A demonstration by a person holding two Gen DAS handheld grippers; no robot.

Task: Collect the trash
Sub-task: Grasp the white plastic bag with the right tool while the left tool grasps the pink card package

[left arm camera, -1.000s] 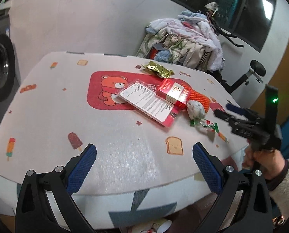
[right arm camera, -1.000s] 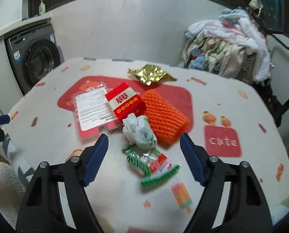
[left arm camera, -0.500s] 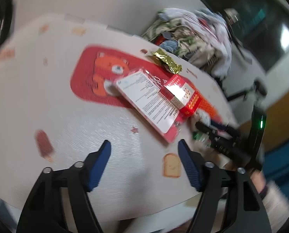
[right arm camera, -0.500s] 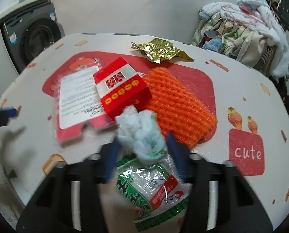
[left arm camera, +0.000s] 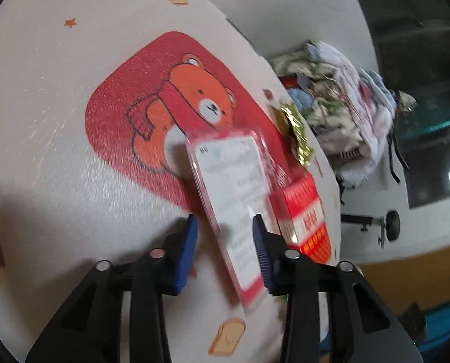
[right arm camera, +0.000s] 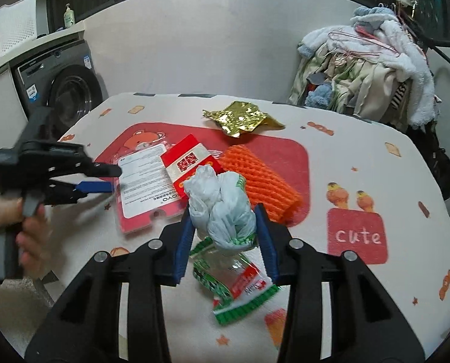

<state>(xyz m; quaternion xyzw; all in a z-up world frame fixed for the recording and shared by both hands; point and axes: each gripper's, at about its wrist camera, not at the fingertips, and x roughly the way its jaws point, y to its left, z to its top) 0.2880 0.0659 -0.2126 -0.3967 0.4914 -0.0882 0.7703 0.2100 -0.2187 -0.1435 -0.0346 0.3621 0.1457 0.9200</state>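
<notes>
Trash lies on the patterned table. My right gripper is shut on a crumpled white plastic bag, held just above a green and red wrapper. My left gripper stands partly closed around the near end of a flat red and white package, which also shows in the right wrist view; the view is blurred. A red box, an orange foam net and a gold foil wrapper lie behind.
A heap of laundry stands behind the table at the right. A washing machine stands at the left. The table's near edge is just under both grippers.
My right gripper moved in and closed on the white plastic bag. My left gripper moved forward to the red and white package and narrowed around its end.
</notes>
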